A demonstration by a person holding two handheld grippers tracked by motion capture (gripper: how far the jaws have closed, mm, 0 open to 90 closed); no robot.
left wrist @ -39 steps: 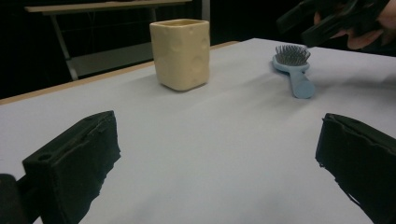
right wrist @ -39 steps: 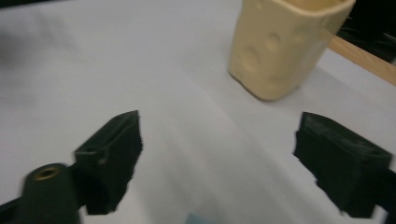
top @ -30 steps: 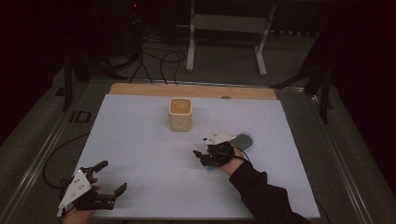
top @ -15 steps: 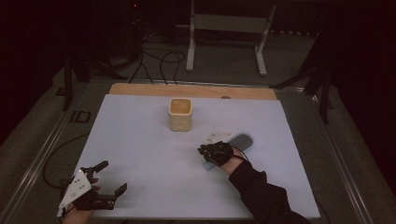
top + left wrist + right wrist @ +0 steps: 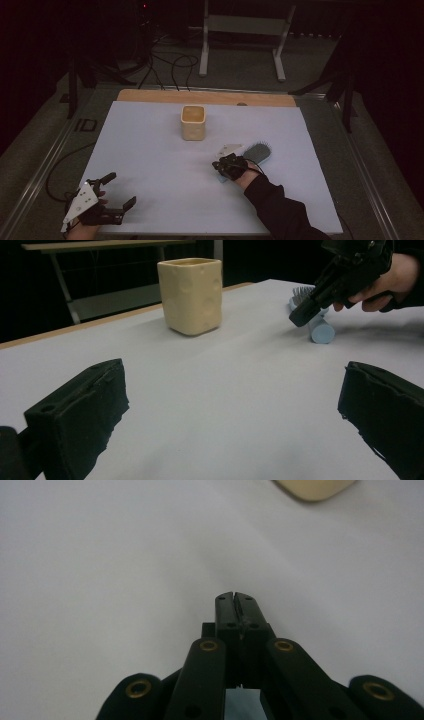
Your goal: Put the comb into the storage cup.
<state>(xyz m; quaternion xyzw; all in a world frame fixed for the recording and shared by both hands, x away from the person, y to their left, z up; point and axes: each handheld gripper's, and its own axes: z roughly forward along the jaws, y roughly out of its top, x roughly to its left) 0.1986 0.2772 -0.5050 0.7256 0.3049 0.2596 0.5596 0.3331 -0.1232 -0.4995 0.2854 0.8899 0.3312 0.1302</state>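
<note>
- The right tongs point(image 5: 223, 167) sit low over the pale blue handle of the hairbrush point(image 5: 256, 152), right of centre on the tabletop point(image 5: 150, 150); the handle end pokes out beside them.
- Their jaws are pressed flat together with nothing between the tips, so this looks like a grip not yet made.
- My call: spread those jaws first, straddle the handle squarely across its width, then close. It's round and could roll away from a slanted pinch.
- The left tongs point(image 5: 117, 192) wait at the near left corner, jaws spread wide and empty.
- The left gripper view catches the handle's round end point(image 5: 322, 332) and the yellow cup point(image 5: 191, 295) from the side.
- The high view alone maps the brush lying well apart from the cup.
</note>
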